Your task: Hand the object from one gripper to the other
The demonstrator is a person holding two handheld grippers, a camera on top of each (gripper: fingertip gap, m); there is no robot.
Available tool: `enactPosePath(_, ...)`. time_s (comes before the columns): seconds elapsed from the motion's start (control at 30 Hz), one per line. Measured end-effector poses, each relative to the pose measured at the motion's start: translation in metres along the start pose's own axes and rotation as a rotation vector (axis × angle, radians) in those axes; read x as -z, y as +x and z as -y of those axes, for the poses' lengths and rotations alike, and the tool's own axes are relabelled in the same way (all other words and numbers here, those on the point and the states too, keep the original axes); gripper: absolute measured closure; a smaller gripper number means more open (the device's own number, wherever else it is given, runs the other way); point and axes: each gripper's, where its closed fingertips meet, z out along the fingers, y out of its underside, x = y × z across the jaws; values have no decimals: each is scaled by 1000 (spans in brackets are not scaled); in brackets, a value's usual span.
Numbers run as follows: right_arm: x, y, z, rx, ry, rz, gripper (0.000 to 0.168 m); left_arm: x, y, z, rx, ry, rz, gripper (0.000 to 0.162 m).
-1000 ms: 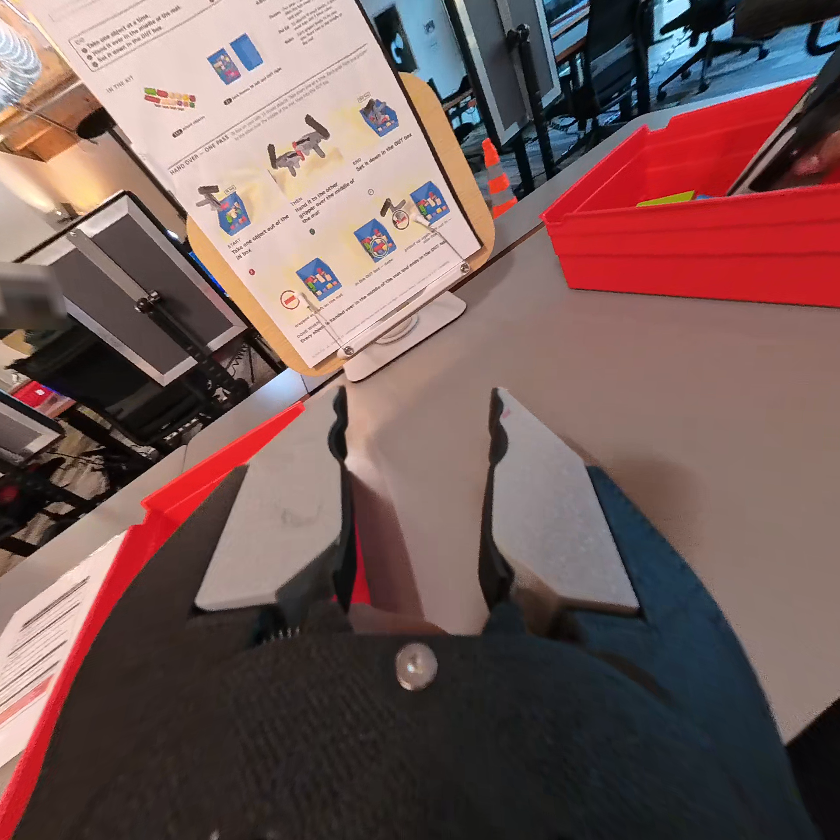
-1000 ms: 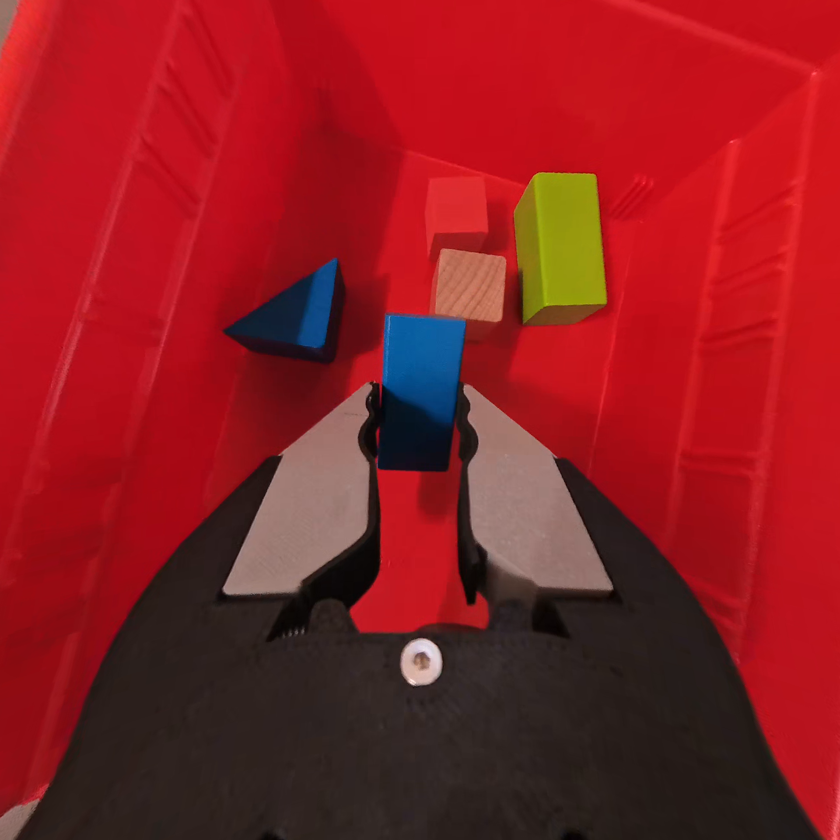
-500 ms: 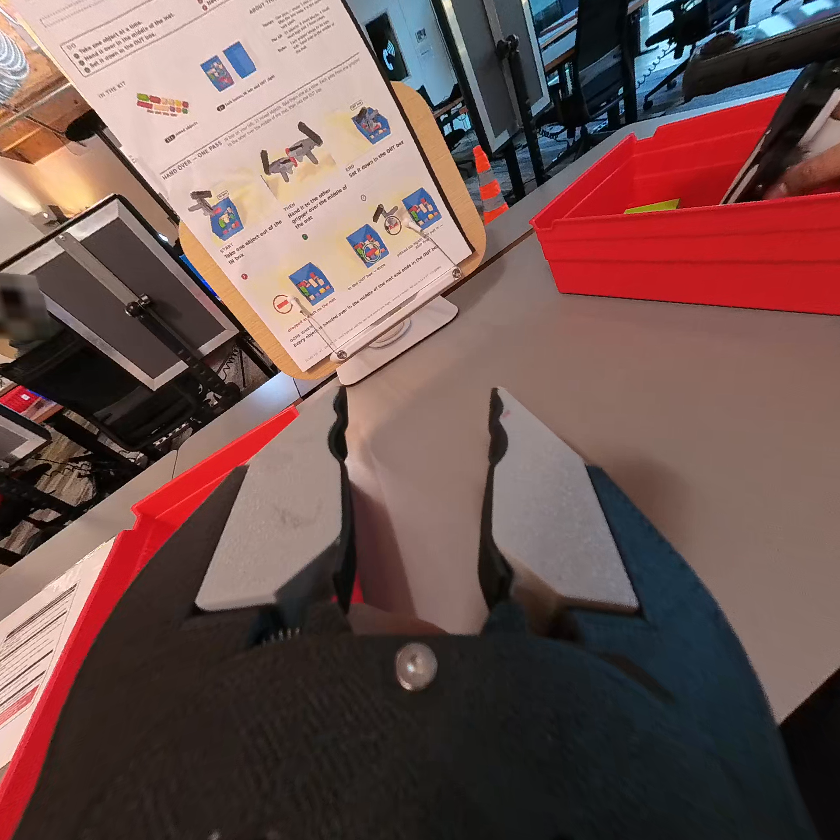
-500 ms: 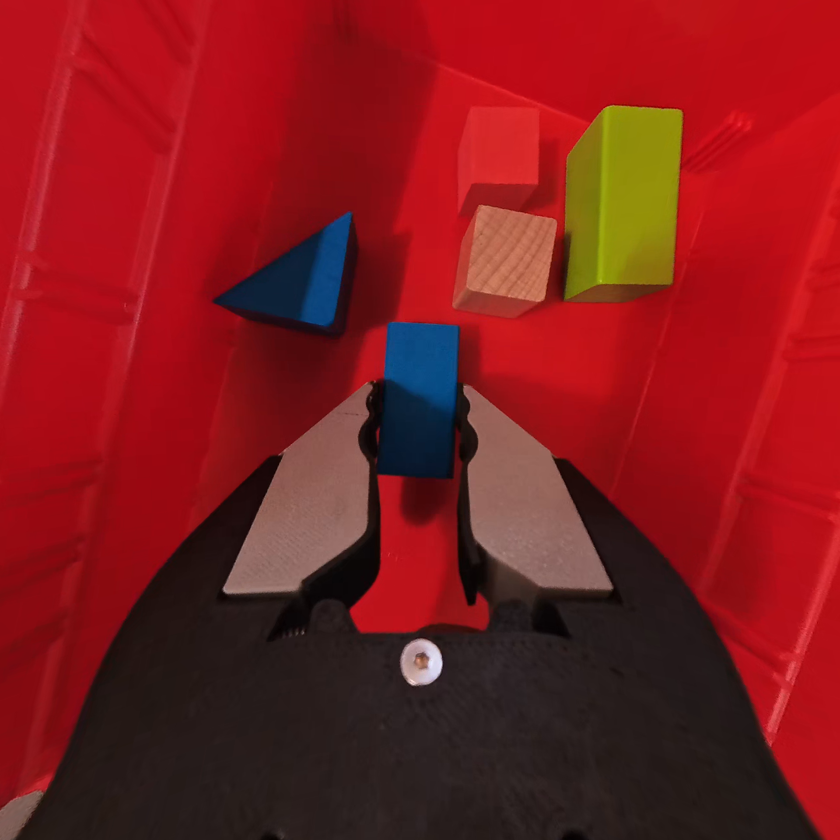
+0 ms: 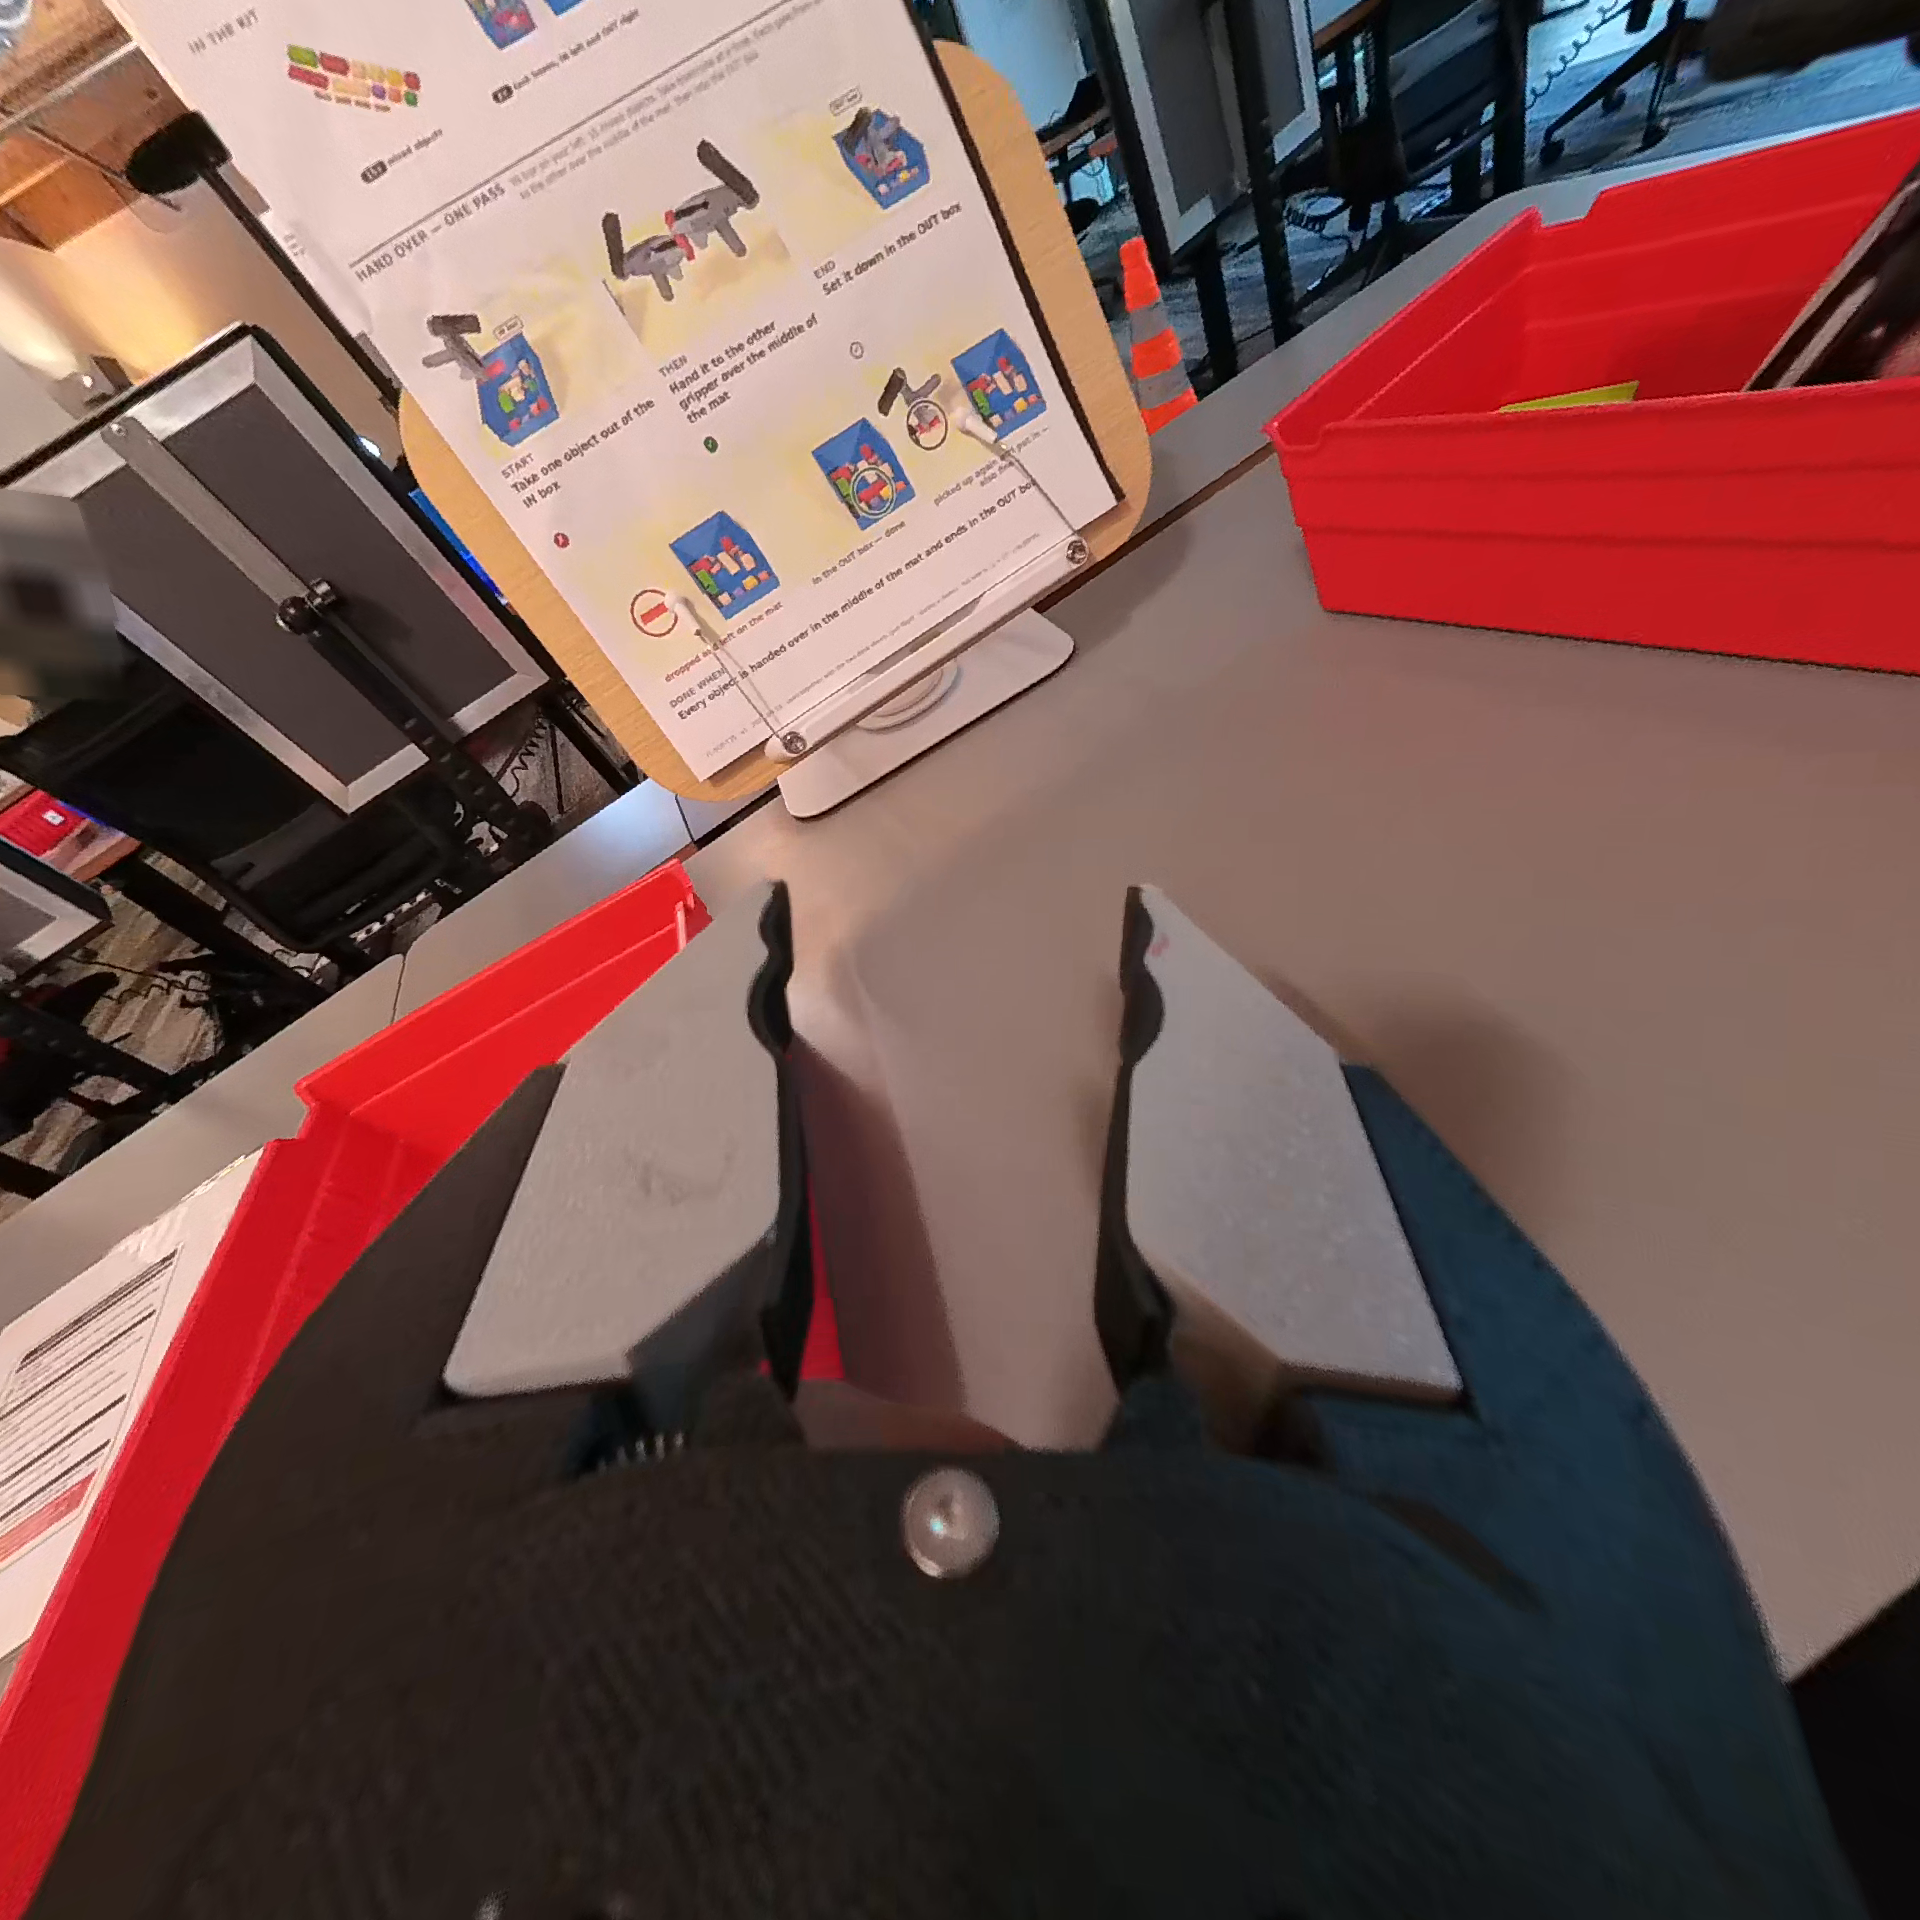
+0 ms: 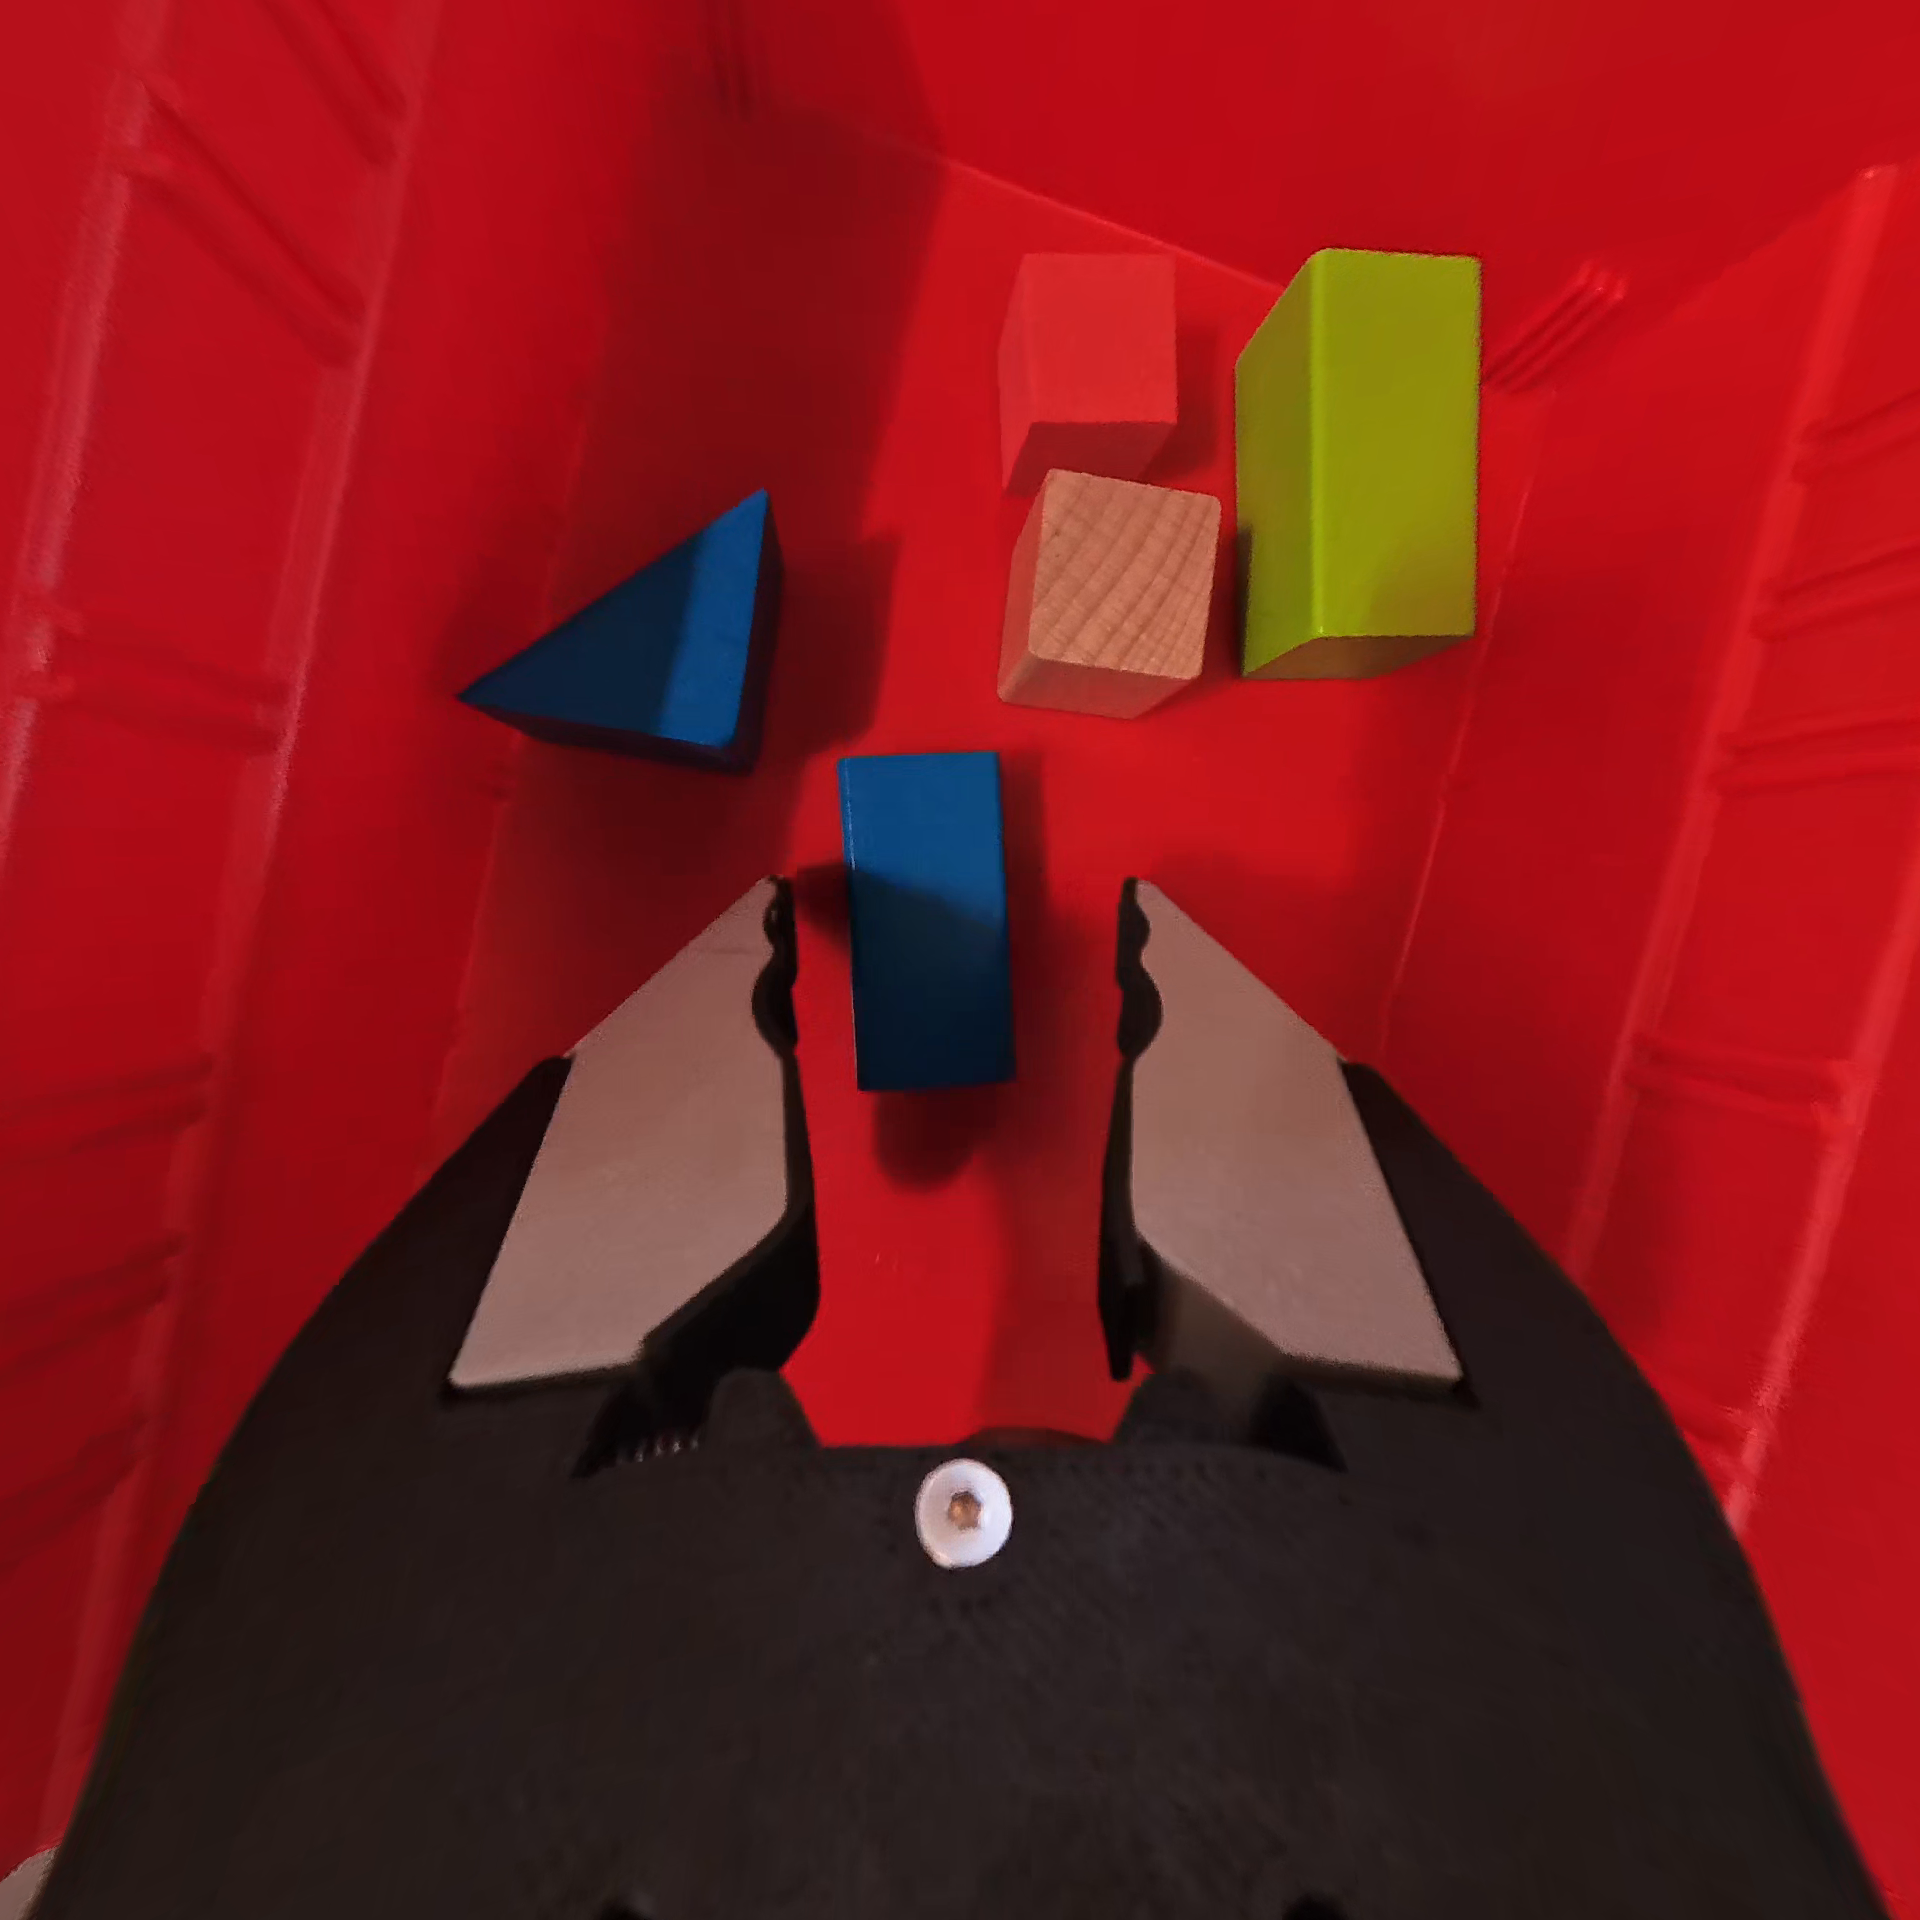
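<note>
Blue block [image 6: 928,920] just released by right tongs [image 6: 956,904], now spread; set near wooden cube [image 6: 1110,592]. Left tongs [image 5: 951,914] held open, empty. Pass judged complete.

Grey table [image 5: 1403,935] with two red bins [image 5: 1621,499] [image 5: 416,1091] and a white-based sign stand [image 5: 935,707].

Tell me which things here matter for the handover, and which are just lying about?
In use: right gripper, blue rectangular block, red bin, left gripper.

Lying about: blue wedge, wooden cube, red cube, green block, instruction sheet.
</note>
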Motion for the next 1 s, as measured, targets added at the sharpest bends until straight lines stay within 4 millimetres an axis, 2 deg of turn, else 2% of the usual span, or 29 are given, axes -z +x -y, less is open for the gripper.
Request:
enactPosePath(0.13,28,7,23,-33,134,-70,107,2,-8,-1,15,-2,13,100)
enactPosePath(0.23,69,12,52,-50,331,-174,103,4,-12,-1,22,3,21,100)
enactPosePath(0.3,95,14,67,-46,455,-252,107,5,-13,-1,21,4,23,100)
enactPosePath(0.43,129,15,80,-33,595,-354,117,6,-11,0,15,5,19,100)
enactPosePath(0.67,142,10,85,-43,657,-337,118,7,-10,2,6,10,22,99)
enactPosePath(1.0,146,2,86,-28,669,-318,116,5,-12,-3,17,-6,18,98)
